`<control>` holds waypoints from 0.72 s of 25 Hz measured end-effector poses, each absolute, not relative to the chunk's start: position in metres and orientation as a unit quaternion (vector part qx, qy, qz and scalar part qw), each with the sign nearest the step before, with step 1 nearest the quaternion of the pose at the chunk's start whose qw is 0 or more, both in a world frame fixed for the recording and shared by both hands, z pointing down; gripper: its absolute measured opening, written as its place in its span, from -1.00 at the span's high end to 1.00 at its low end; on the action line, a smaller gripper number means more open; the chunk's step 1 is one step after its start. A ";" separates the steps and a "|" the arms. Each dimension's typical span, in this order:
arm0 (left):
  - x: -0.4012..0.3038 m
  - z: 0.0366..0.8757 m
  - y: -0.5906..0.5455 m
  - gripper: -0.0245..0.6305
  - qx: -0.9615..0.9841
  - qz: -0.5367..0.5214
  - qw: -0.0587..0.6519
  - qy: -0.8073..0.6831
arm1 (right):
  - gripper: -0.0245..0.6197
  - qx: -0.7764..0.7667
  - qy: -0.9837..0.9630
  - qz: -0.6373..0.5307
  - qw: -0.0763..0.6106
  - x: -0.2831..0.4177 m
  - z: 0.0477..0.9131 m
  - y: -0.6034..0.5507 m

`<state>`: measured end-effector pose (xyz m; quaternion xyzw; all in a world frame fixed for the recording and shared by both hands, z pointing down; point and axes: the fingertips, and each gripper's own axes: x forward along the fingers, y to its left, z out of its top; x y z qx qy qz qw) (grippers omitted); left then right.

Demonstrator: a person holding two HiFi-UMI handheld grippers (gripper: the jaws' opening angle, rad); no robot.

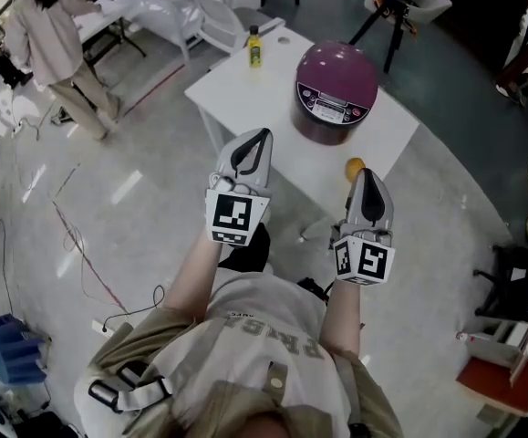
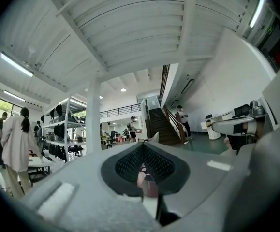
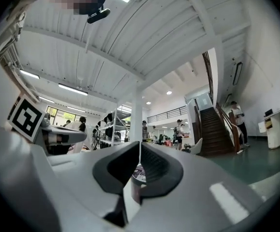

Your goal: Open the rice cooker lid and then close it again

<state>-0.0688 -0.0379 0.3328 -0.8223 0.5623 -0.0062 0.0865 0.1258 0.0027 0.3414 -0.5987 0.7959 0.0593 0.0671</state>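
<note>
Closest to us are our own beige printed shirt (image 1: 264, 345) and 2 bare forearms stretching forward. The left gripper (image 1: 261, 138), grey and white with a black-and-white marker cube at its back, has its jaws pressed together with nothing between them. In the left gripper view its black ribbed pads (image 2: 127, 166) meet along 1 thin seam. The right gripper (image 1: 366, 175) is likewise closed and empty, and its dark pads (image 3: 154, 168) meet the same way in the right gripper view. Both are held up at the near side of the table and touch nothing.

Just beside the right gripper's tip, a small orange ball (image 1: 355, 166) sits near the edge of the white rectangular table (image 1: 236, 99). Further onto that table stands the round purple rice cooker (image 1: 336, 80). Its domed lid (image 1: 338, 62) is down and shut, and its silver control panel faces us. The cooker is apart from both grippers. Beyond it to the left, near the table's far corner, 1 yellow bottle with a black cap (image 1: 255, 48) stands upright.

A thin red cable (image 1: 72, 235) trails across the glossy grey floor on the left. At the far upper left, a person in a light beige top (image 1: 49, 35) stands beside another white table.
</note>
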 end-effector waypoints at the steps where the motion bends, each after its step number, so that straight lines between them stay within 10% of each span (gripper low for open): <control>1: -0.068 0.335 -0.033 0.90 -0.822 -0.006 0.083 0.563 | 0.91 -0.605 0.791 0.062 0.068 0.128 0.340 0.008; 18: -0.074 0.336 -0.020 0.90 -0.847 -0.019 0.087 0.524 | 0.92 -0.646 0.758 0.067 0.051 0.115 0.332 0.033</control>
